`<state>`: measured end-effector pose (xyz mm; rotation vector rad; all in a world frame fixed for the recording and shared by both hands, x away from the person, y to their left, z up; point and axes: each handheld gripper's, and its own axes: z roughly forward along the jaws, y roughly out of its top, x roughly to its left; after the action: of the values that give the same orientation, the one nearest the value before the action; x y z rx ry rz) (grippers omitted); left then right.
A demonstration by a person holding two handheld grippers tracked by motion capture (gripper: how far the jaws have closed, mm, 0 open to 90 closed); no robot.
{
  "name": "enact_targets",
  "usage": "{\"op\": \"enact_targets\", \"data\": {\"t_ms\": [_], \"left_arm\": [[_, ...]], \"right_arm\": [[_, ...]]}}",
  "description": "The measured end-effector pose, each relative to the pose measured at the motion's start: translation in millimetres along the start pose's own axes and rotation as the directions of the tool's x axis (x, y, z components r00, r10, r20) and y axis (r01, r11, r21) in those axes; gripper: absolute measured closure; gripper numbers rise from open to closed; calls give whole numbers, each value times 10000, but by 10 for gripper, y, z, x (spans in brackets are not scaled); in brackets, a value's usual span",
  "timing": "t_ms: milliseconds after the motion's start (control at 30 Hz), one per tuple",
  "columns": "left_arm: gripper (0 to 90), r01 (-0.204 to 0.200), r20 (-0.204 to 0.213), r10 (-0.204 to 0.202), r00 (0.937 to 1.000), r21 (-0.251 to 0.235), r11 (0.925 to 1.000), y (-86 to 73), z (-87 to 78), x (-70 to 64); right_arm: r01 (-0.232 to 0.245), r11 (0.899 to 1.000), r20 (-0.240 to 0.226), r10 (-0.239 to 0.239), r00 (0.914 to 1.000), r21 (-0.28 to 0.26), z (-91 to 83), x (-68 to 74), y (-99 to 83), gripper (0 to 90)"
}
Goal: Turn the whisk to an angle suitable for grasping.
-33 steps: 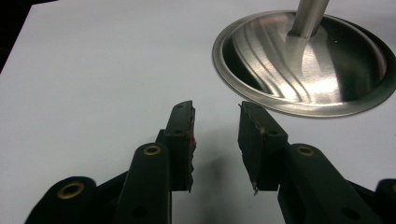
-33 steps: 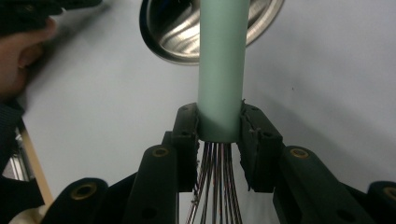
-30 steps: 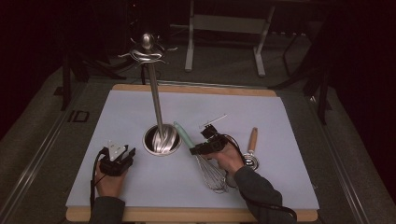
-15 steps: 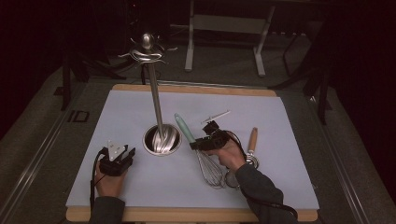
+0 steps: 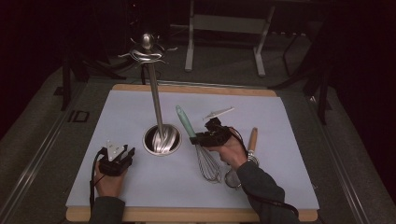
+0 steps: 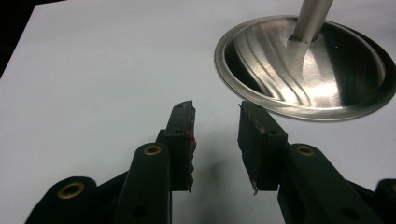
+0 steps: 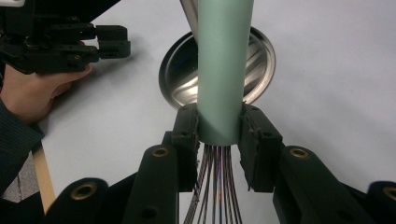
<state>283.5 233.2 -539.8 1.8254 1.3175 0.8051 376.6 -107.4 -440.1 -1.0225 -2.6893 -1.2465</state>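
While right gripper clamps whisk handle just above wires, left gripper rests half-open, empty; smooth handle may slip, swing between fingers.

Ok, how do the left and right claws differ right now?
The left claw is open with nothing between its jaws; the right claw is shut on the whisk, at the base of its mint-green handle. The left claw sits left of the steel stand base; the right claw sits to that base's right. Both are black, hand-held, and low over the white mat.
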Motion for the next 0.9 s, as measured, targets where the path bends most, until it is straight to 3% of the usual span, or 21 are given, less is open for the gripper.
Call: {"op": "enact_targets", "data": {"t_ms": [200, 300, 900], "left_arm": [[664, 15, -9, -15, 10000, -5, 10000, -1, -2, 0], [664, 9, -5, -9, 10000, -11, 10000, -1, -4, 3], [664, 58, -15, -58, 10000, -40, 10000, -2, -4, 2]], "right_arm": [[5, 9996, 98, -2, 10000, -277, -57, -13, 30, 692], [-7, 9992, -174, 0, 9998, -392, -79, -20, 42, 692], [1318, 9829, -141, -1347, 9908, -1288, -280, -2, 169, 692]]}}
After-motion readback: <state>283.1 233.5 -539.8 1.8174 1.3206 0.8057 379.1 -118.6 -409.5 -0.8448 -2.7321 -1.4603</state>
